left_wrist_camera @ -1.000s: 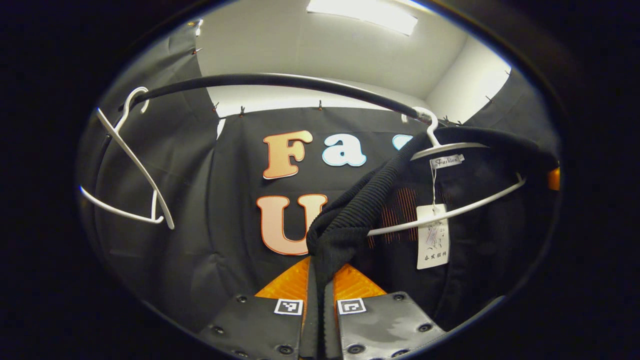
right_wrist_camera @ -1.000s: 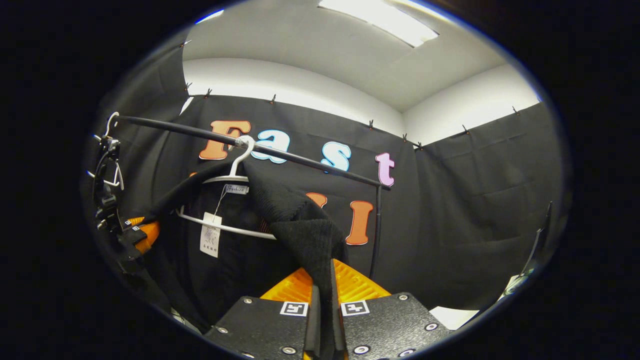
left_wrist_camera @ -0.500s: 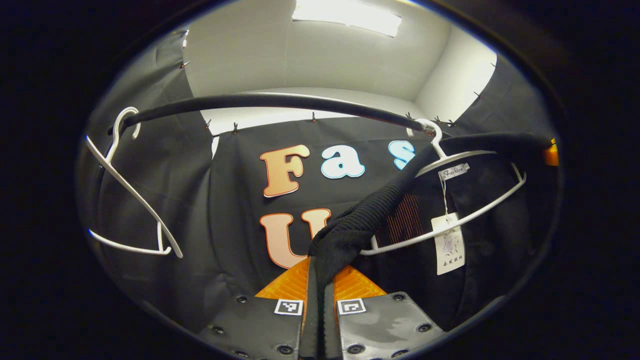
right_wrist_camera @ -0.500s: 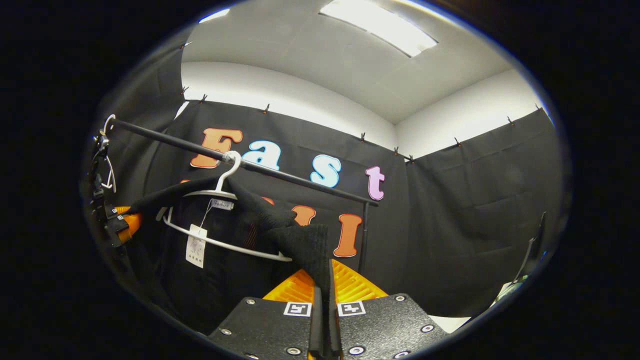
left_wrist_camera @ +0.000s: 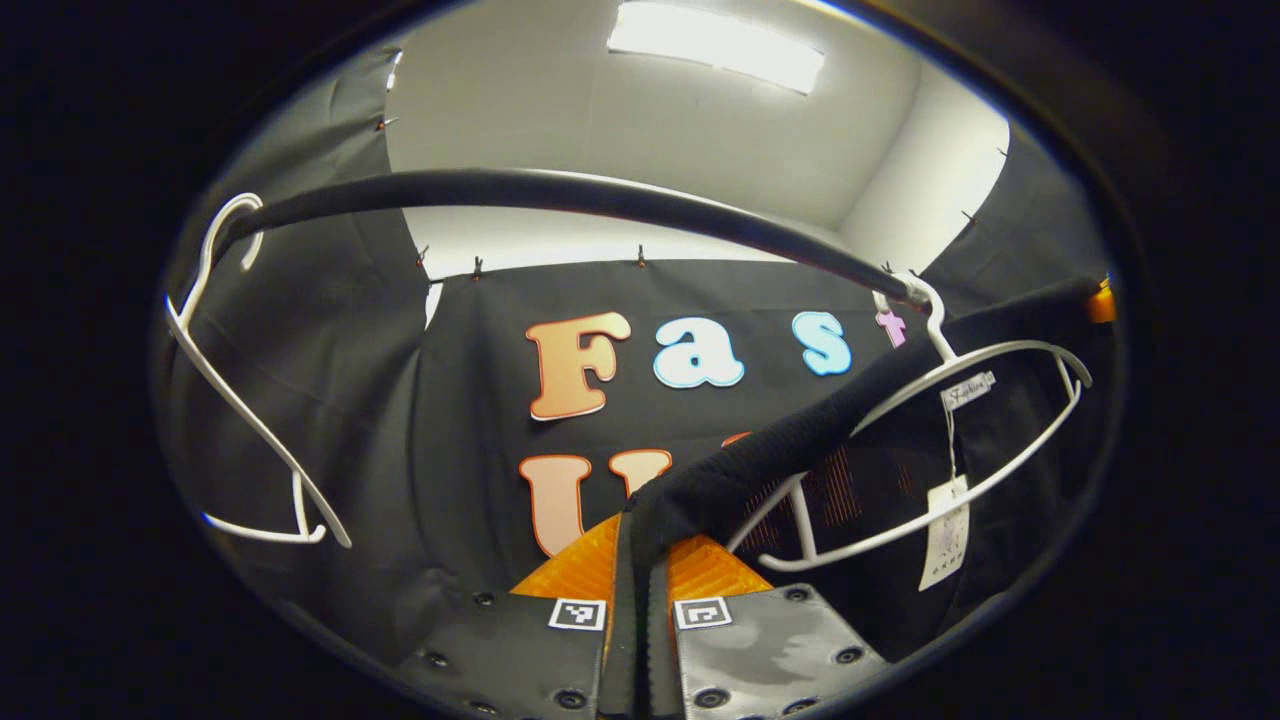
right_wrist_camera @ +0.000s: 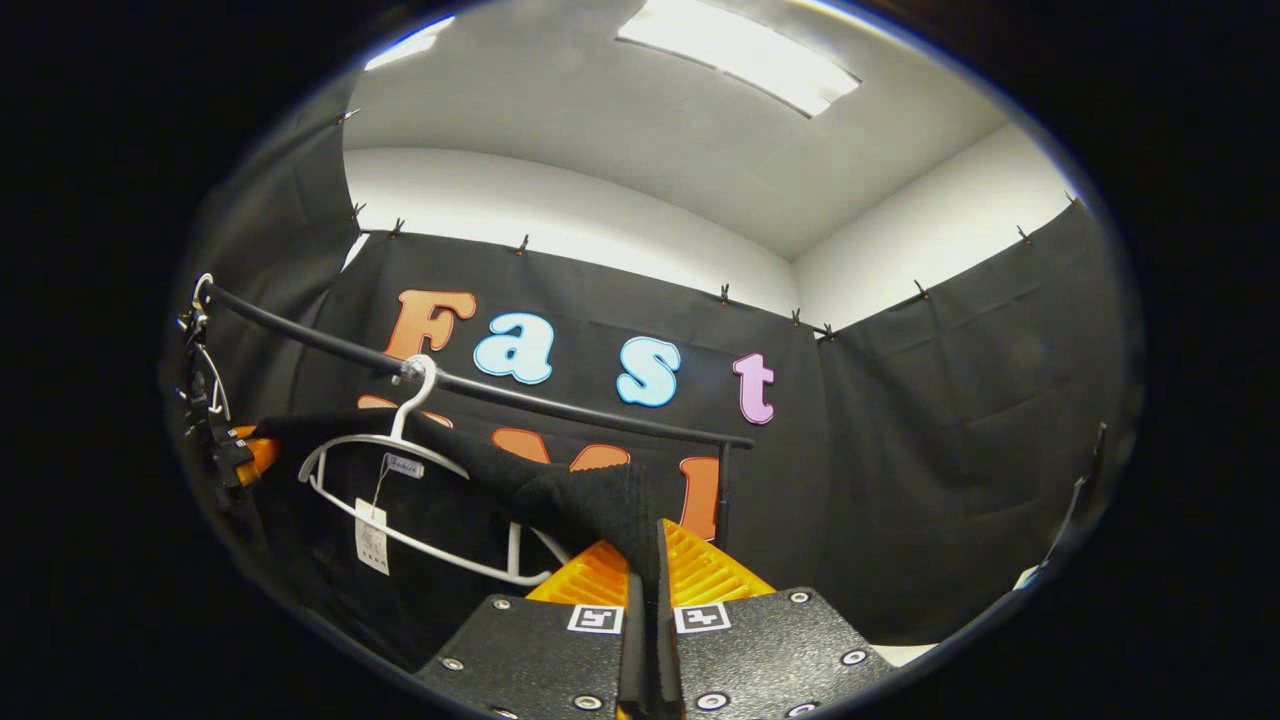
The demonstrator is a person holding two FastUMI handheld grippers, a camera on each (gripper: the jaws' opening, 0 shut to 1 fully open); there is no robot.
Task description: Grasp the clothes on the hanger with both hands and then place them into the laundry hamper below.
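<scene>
i'm holding the black garment clenched in my left gripper and right gripper, its shoulders stretching just ahead of both jaws off the white hanger. next i'm judging: pull clear, then lower toward the hamper.
</scene>
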